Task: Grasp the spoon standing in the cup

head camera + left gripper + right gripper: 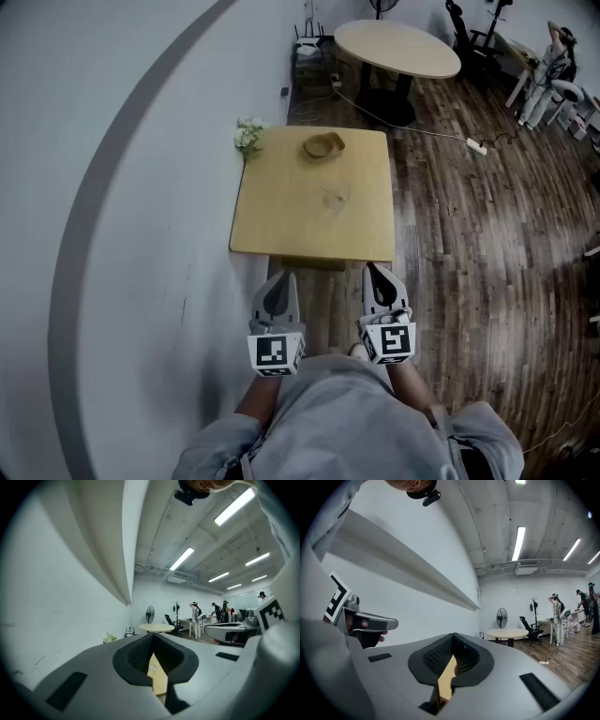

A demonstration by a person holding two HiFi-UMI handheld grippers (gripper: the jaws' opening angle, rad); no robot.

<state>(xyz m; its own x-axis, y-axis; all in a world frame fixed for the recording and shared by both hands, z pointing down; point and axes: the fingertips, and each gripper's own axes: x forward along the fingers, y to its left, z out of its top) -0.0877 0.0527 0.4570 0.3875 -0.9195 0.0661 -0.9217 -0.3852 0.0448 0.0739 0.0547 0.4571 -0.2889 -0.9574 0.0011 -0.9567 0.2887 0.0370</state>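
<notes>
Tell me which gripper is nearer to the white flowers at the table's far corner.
Left. The left gripper hangs just short of the table, almost in line with the flowers at its far left corner. The right gripper hangs level with it, farther right.

No words, numbers or brand names can be read anywhere. The only print is the black-and-white square patterns on the left tongs' (pixel 279 276) cube (pixel 275 352) and the right tongs' (pixel 377 269) cube (pixel 390 342), near the worktop (pixel 281 220).

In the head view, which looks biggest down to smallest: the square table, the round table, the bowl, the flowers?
1. square table
2. round table, though it stands farther off
3. bowl and flowers look about alike
</notes>
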